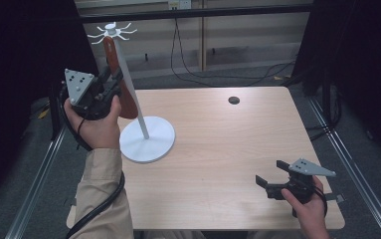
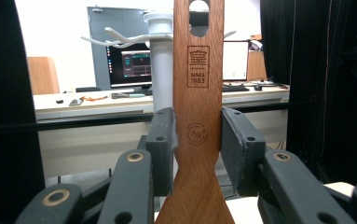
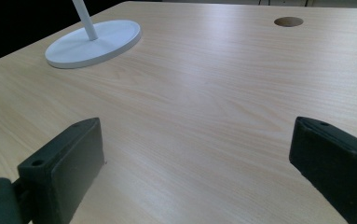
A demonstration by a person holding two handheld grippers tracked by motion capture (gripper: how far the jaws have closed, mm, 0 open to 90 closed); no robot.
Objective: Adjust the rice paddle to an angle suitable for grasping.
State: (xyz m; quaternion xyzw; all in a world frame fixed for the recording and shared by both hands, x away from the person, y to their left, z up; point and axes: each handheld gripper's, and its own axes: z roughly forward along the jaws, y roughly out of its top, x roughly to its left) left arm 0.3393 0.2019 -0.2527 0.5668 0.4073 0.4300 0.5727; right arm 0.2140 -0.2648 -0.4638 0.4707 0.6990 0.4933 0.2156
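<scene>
A wooden spatula (image 1: 122, 84) stands upright beside the pole of a white hook stand (image 1: 128, 74), blade end down. My left gripper (image 1: 113, 82) is shut on its handle; in the left gripper view both pads (image 2: 163, 144) press the handle's sides (image 2: 198, 93). The hole at the handle's top (image 2: 198, 11) sits level with the stand's white hooks (image 2: 120, 39); whether a hook passes through it I cannot tell. My right gripper (image 1: 270, 173) rests low near the table's front right corner, open, with bare tabletop between its jaws (image 3: 197, 154).
The stand's round white base (image 1: 147, 139) sits on the left part of the light wooden table (image 1: 228, 144). A round cable hole (image 1: 234, 100) lies near the far edge. Cables trail on the floor behind the table.
</scene>
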